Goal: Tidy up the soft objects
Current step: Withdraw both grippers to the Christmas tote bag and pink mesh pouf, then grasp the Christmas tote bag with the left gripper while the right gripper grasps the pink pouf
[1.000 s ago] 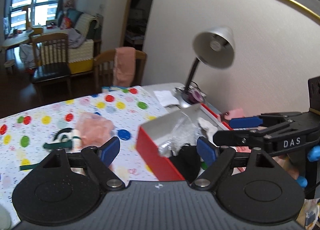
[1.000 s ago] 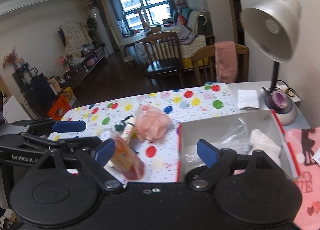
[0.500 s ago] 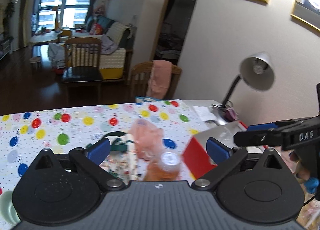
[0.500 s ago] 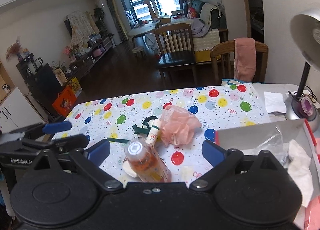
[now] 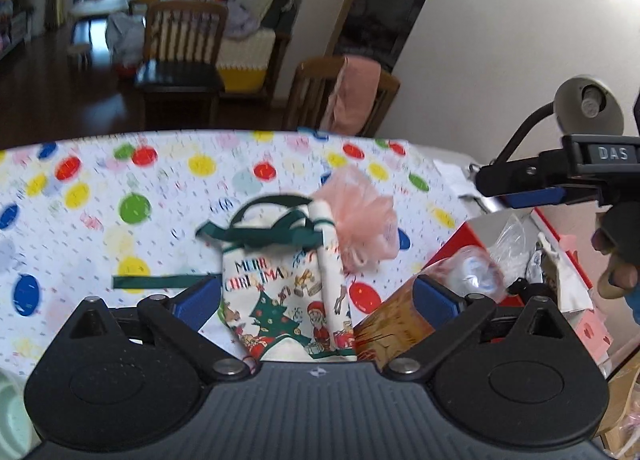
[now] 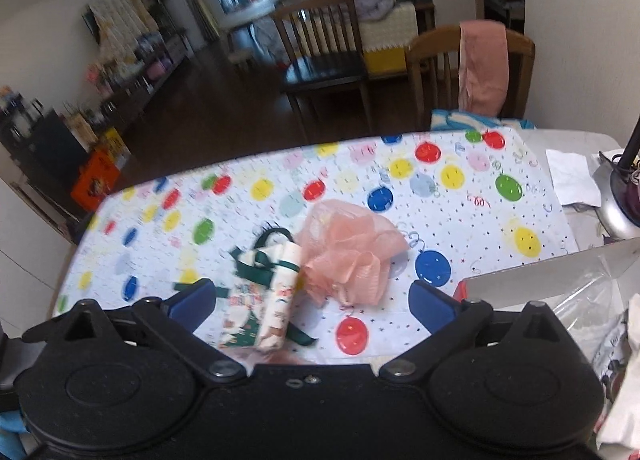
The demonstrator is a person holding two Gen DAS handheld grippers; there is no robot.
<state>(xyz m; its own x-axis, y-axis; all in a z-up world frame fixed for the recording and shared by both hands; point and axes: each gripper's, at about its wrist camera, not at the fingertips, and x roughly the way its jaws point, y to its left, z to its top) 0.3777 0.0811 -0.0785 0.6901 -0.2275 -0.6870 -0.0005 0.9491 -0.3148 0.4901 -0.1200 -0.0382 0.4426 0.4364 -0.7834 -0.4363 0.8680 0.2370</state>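
Observation:
A Christmas-print cloth bag (image 5: 276, 292) with green ribbon lies on the dotted tablecloth, a white rolled tube (image 5: 328, 256) beside it. A pink mesh bath puff (image 5: 360, 219) sits just behind. My left gripper (image 5: 316, 296) is open and empty, hovering over the bag. An orange bottle (image 5: 404, 320) with a wrapped cap lies by its right finger. My right gripper (image 6: 312, 300) is open and empty above the bag (image 6: 248, 300) and the puff (image 6: 348, 252). It also shows in the left wrist view (image 5: 532, 183) at the right.
A red box (image 5: 460, 244) with silver inside holds plastic bags and white cloth at the right; its wall (image 6: 540, 276) shows in the right view. A desk lamp (image 5: 588, 107) stands behind it. Wooden chairs (image 6: 328, 47) stand beyond the table's far edge.
Both grippers have moved left from the red box to over the Christmas bag and puff. The orange bottle now lies at the left gripper's right side.

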